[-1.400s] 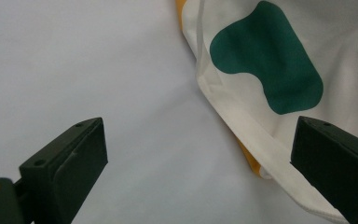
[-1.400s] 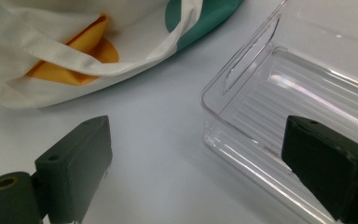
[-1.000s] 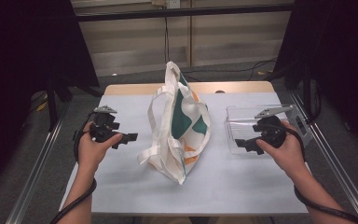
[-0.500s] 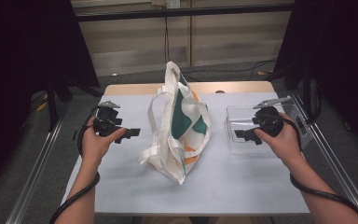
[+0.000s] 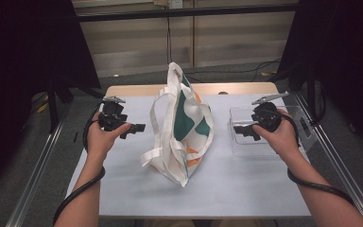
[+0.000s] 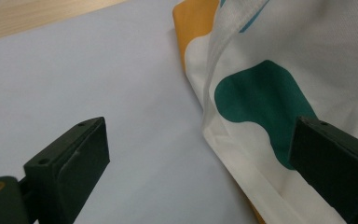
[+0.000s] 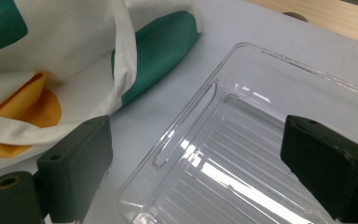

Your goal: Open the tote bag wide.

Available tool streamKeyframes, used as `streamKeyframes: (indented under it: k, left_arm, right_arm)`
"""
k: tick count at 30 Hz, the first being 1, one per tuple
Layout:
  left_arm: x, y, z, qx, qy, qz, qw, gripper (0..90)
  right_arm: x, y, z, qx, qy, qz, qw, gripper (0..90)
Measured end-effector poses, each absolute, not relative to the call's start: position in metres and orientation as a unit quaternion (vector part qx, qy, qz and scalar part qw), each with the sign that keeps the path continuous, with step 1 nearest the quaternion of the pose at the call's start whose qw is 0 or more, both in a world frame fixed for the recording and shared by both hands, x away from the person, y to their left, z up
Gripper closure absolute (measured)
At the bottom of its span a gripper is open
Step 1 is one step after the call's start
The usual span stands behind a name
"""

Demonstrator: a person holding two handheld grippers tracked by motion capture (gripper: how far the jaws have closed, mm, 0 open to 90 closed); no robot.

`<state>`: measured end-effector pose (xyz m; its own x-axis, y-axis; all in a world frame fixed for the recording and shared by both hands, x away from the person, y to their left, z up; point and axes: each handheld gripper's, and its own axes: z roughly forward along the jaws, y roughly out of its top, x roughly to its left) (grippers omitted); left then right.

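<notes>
Pale table (image 5: 123, 189), dark room behind

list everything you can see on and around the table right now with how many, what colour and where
tote bag: one, white with green and orange patches, lying mid-table, handles loose.
plastic tray: one, clear, ribbed floor, right of the bag, beneath the right claw.
table: one, pale grey-blue top, wooden strip along the far edge.
metal frame rail: silver, beside the table's left edge.
left claw: one, black, jaws wide apart, aimed at the bag's left side, holding nothing.
right claw: one, black, jaws wide apart above the tray, holding nothing.
hands: two, one gripping each claw, forearms entering from the bottom.
</notes>
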<state>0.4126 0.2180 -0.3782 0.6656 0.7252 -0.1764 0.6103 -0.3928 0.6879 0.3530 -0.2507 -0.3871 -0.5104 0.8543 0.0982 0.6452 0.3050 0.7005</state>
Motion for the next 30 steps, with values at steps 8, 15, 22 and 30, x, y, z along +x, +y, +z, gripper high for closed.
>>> streamKeyframes:
  k: [8, 15, 22, 30]
  left_arm:
    - [0.418, 0.211, -0.374, 0.834, 0.392, 0.074, 0.381, 5.2]
    - [0.422, 0.21, -0.373, 0.842, 0.369, 0.062, 0.388, 13.6]
    - [0.424, 0.207, -0.368, 0.846, 0.366, 0.064, 0.383, 15.7]
    - [0.427, 0.198, -0.364, 0.849, 0.361, 0.073, 0.379, 19.2]
  right_arm:
    - [0.36, -0.242, -0.389, 0.471, 0.797, 0.349, 0.147, 9.2]
    - [0.364, -0.23, -0.387, 0.457, 0.802, 0.354, 0.147, 9.9]
    - [0.366, -0.219, -0.382, 0.448, 0.805, 0.363, 0.142, 12.4]
    - [0.37, -0.202, -0.377, 0.433, 0.812, 0.367, 0.137, 13.1]
